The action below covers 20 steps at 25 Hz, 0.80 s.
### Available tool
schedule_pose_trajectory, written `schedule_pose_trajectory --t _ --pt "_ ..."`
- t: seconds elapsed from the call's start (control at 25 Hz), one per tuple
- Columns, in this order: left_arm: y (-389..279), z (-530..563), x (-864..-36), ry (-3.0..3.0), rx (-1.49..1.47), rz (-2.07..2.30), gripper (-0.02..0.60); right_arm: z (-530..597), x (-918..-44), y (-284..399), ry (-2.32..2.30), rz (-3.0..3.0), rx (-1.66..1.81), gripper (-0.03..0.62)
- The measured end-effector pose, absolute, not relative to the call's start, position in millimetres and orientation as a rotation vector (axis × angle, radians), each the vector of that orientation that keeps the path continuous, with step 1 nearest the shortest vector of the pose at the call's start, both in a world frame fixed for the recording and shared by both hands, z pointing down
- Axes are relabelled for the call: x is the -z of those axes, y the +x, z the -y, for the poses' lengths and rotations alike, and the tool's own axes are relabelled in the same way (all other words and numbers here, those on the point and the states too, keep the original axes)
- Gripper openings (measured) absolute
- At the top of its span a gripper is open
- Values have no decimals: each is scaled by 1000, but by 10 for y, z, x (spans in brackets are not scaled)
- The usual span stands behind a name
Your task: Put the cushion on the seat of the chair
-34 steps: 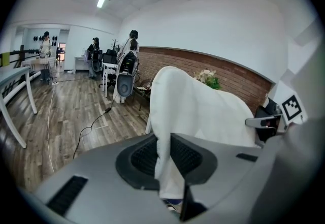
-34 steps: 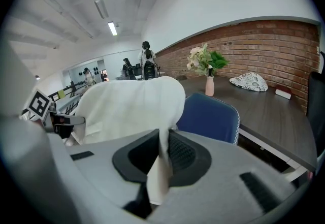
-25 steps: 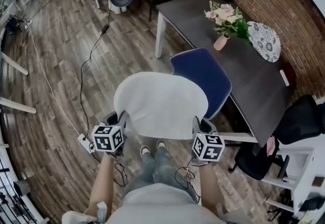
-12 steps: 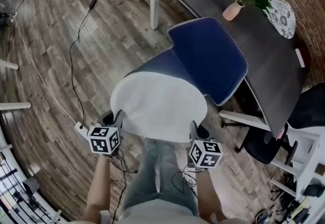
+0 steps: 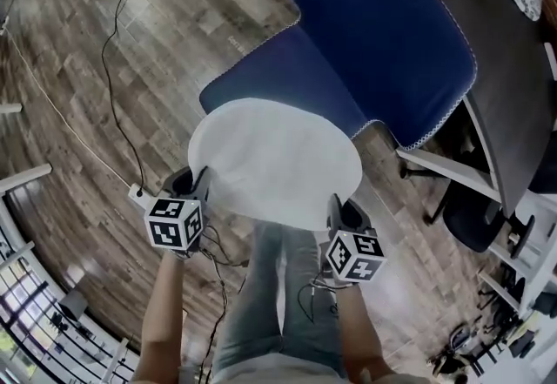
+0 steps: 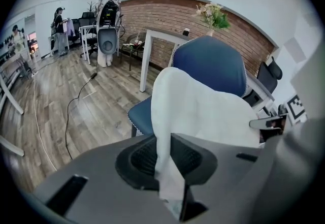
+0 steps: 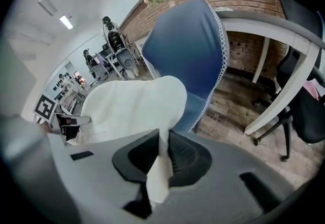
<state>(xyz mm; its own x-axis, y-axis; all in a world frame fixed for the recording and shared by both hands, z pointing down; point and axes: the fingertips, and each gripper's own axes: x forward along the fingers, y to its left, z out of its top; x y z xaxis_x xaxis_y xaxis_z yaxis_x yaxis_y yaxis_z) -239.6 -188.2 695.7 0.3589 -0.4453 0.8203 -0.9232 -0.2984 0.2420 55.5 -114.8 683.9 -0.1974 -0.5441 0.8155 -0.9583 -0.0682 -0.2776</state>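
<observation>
Nearest the person, the left claw [image 5: 197,186] and the right claw [image 5: 338,210] are each pinching the near edge of the white round fabric cushion [image 5: 274,160], jaws narrow on the cloth. The cushion is hanging just in front of the blue padded chair [image 5: 383,34], overlapping the front of its seat [image 5: 270,69] but seemingly not resting there yet. Lowering and letting go are remaining. Behind the chair, a dark tabletop [image 5: 522,95] is showing.
</observation>
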Motion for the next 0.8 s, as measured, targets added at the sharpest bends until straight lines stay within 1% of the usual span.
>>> schedule_pose_trajectory --t 0.36,0.8 --pt "-2336 1885 -7151 1885 -878 1151 54 1061 -7059 601 1622 1711 -1233 43" --pt "-2270 2365 -7325 1914 -943 1121 54 1324 -7334 590 1686 1665 -1262 44"
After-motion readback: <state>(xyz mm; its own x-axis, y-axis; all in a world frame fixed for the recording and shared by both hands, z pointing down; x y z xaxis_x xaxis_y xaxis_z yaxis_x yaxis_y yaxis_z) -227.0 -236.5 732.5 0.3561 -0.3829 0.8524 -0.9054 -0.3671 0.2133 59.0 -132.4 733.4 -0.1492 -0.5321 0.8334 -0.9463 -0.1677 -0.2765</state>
